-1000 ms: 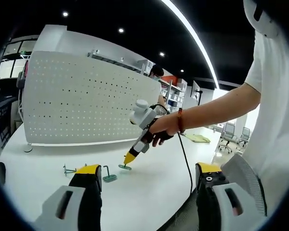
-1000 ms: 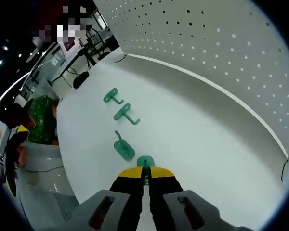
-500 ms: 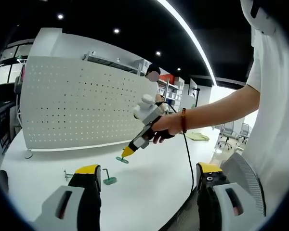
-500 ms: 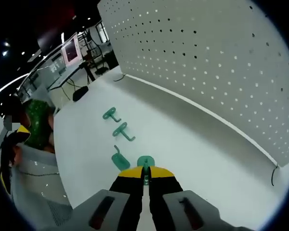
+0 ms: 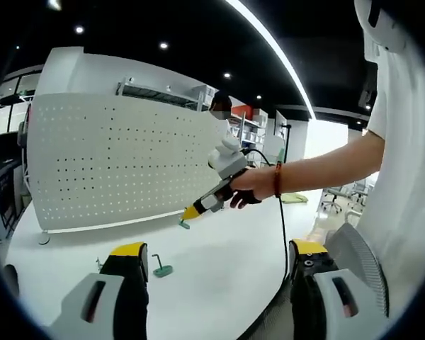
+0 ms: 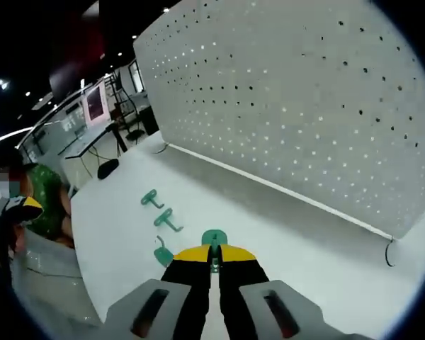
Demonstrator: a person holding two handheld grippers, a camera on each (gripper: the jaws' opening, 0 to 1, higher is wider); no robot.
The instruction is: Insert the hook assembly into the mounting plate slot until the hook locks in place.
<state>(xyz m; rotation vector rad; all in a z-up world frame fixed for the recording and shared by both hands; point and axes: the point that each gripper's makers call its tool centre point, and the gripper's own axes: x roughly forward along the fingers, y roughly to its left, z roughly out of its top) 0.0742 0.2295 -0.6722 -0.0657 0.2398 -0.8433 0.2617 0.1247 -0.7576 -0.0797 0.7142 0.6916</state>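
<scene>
A white pegboard (image 5: 120,166) stands upright along the far side of the white table (image 5: 212,262), and everything here sits in relation to it. The right gripper (image 6: 213,263) is up off the table in front of the pegboard, its yellow-tipped jaws pressed together on a green hook (image 6: 213,240), whose round plate pokes out just past the tips. In the left gripper view that same right gripper (image 5: 190,212) is held in a person's hand (image 5: 246,193), a red band at the wrist, with the green hook (image 5: 183,224) hanging at its tip near the pegboard's lower edge but not touching it. The left gripper (image 5: 216,283) hangs well back from the pegboard, its two jaws spread wide apart with nothing between them. Three more green hooks (image 6: 163,219) lie on the table in a loose row, well short of the pegboard's foot; one of them (image 5: 161,268) lies just beyond the left jaw tip.
</scene>
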